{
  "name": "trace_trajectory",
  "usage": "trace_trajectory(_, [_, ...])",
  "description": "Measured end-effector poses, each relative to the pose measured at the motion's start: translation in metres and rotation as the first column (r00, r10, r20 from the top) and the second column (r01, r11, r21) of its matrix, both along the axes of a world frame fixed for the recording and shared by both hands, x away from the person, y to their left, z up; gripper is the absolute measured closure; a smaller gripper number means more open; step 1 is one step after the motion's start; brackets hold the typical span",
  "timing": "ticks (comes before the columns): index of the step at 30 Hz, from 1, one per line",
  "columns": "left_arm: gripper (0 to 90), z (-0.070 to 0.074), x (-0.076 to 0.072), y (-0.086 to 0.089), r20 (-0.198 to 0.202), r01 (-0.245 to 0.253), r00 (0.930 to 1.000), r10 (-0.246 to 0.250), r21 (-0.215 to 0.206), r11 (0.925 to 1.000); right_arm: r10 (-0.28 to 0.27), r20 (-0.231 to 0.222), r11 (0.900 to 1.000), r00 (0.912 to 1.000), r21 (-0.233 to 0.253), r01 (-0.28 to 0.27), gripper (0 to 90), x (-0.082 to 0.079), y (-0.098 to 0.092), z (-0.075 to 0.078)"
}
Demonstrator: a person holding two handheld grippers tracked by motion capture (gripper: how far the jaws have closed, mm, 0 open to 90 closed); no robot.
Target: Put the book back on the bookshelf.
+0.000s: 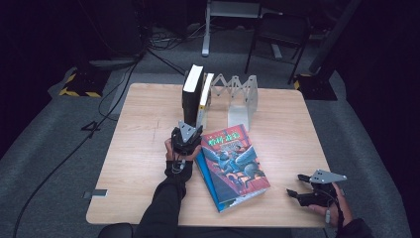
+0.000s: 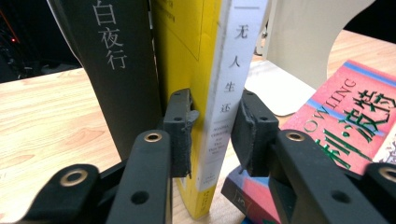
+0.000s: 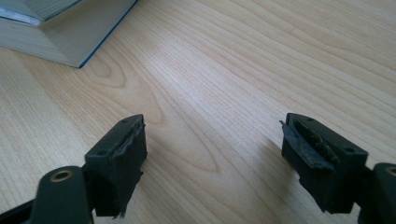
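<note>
Left gripper point(image 2: 212, 128) straddling the spine of an upright yellow book point(image 2: 187, 70); right gripper point(image 3: 212, 158) idle over bare table.

Left to right: a black book point(image 1: 190, 91) stands upright near the table's point(image 1: 143, 134) far edge, the yellow book with the white spine touching its right side and tilted slightly against it. The left gripper's jaws sit either side of that spine low down; the left pad touches the yellow cover, the right pad stands just off the white spine, so the grip is not fully pinched. Right of these stands a white bookend point(image 1: 242, 99). A stack of two books point(image 1: 233, 166) with a red cover on top lies flat mid-table, just beside the left hand point(image 1: 181, 148). At the near right corner, the right gripper's jaws are spread wide, holding nothing, well apart from the stack.
</note>
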State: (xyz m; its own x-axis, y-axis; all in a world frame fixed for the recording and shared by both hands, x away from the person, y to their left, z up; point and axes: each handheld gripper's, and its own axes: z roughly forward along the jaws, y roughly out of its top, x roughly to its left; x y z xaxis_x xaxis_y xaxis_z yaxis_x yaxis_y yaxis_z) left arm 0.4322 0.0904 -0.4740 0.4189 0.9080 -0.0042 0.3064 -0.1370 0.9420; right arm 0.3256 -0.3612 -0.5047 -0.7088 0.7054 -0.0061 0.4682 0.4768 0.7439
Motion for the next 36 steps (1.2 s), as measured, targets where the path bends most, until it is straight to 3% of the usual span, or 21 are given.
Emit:
trace_trajectory(4, [71.1,0.000,0.000,-0.001,0.005,-0.013,0.9999,0.013,0.018,0.9998,0.001,0.000,1.000,1.0000,0.000,-0.001,21.8,0.000,0.000,0.000])
trace_trajectory(9, [72.1,0.004,0.012,-0.009,-0.007,-0.064,0.9979,0.065,0.040,0.9971,0.000,0.000,1.000,1.0000,0.000,0.000,21.7,0.000,0.000,0.000])
trace_trajectory(18, [72.0,0.008,0.034,-0.021,-0.036,-0.112,0.9930,0.113,0.035,0.9931,0.002,0.001,1.000,1.0000,0.001,-0.002,21.7,0.000,0.000,0.000])
trace_trajectory(26, [68.5,0.009,0.026,-0.013,-0.038,-0.075,0.9964,0.075,-0.001,0.9971,0.002,0.000,1.000,1.0000,0.001,-0.002,21.7,0.000,0.000,0.000])
trace_trajectory(31, [72.9,0.006,0.016,-0.010,-0.034,-0.044,0.9984,0.045,0.032,0.9985,0.002,0.001,1.000,1.0000,0.001,-0.002,21.7,0.000,0.000,0.000])
trace_trajectory(36, [78.8,0.007,0.024,-0.009,-0.046,-0.034,0.9983,0.037,0.068,0.9971,0.002,0.000,1.000,1.0000,0.000,-0.002,21.7,0.000,0.000,0.000])
